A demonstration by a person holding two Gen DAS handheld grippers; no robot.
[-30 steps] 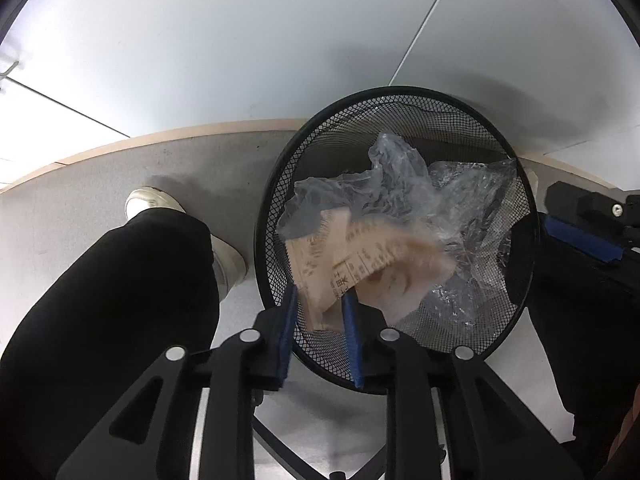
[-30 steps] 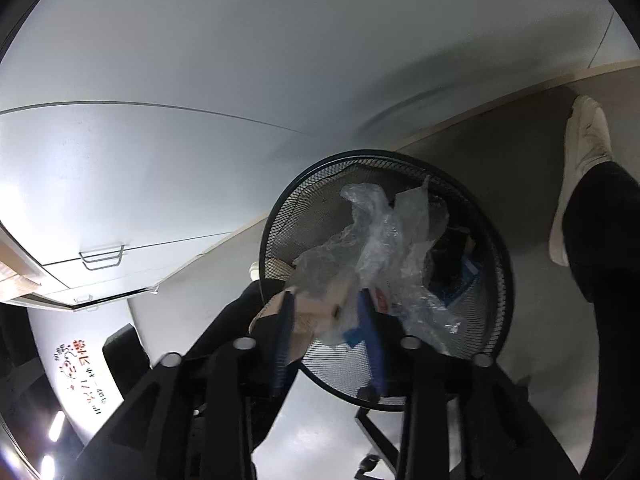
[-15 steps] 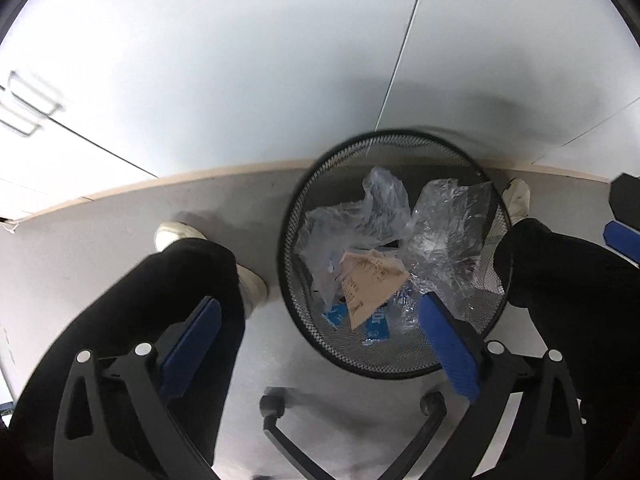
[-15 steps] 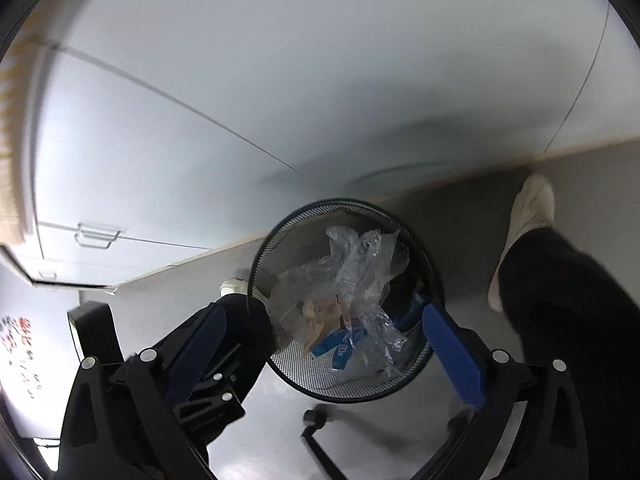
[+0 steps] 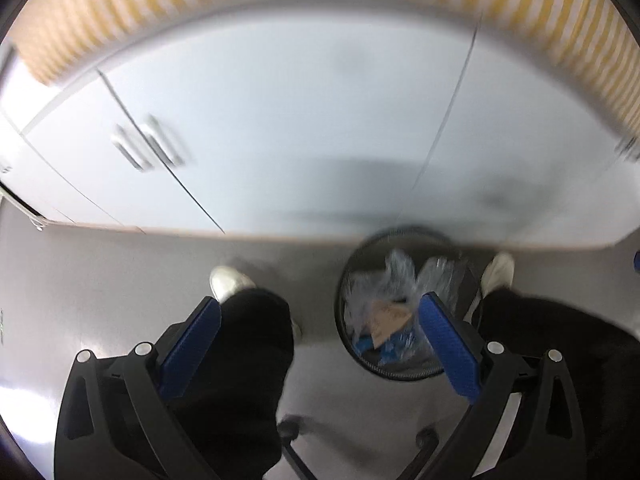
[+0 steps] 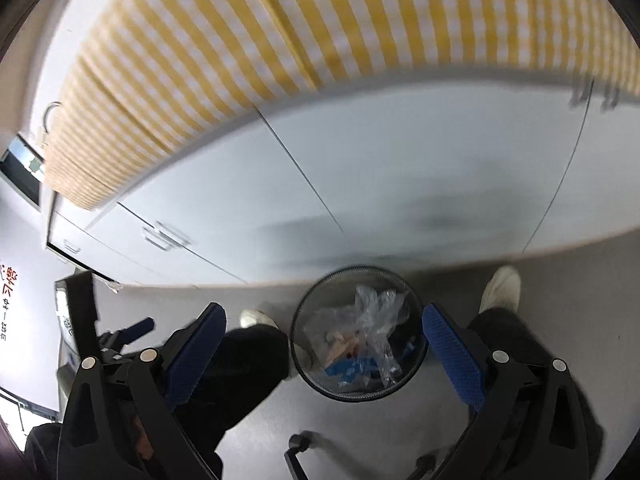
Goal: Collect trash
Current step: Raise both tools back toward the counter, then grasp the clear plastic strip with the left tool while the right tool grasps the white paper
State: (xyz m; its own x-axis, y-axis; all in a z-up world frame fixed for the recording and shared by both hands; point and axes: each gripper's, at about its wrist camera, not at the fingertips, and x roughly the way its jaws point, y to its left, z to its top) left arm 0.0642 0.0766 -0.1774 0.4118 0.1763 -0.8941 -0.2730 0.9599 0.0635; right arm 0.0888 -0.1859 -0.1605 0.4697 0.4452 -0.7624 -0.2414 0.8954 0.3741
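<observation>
A black wire-mesh bin (image 5: 356,360) stands on the grey floor by the cabinet base; it also shows in the right wrist view (image 6: 304,372). Inside lie crumpled clear plastic (image 6: 372,316), a tan paper scrap (image 5: 386,318) and blue wrappers (image 6: 348,368). My left gripper (image 5: 320,312) is open and empty, high above the floor, with the bin behind its right finger. My right gripper (image 6: 324,316) is open and empty, well above the bin, which sits between its fingers.
White cabinet doors (image 5: 280,120) with handles (image 5: 148,148) rise behind the bin under a yellow-checked cloth (image 6: 320,20). The person's black-trousered legs and white shoes (image 5: 228,280) flank the bin. Office-chair base legs (image 6: 298,446) lie on the floor below.
Both grippers opened and dropped the paper and plastic into the bin, then lifted far up; the bin now looks smaller and the tabletop cloth has come into view.
</observation>
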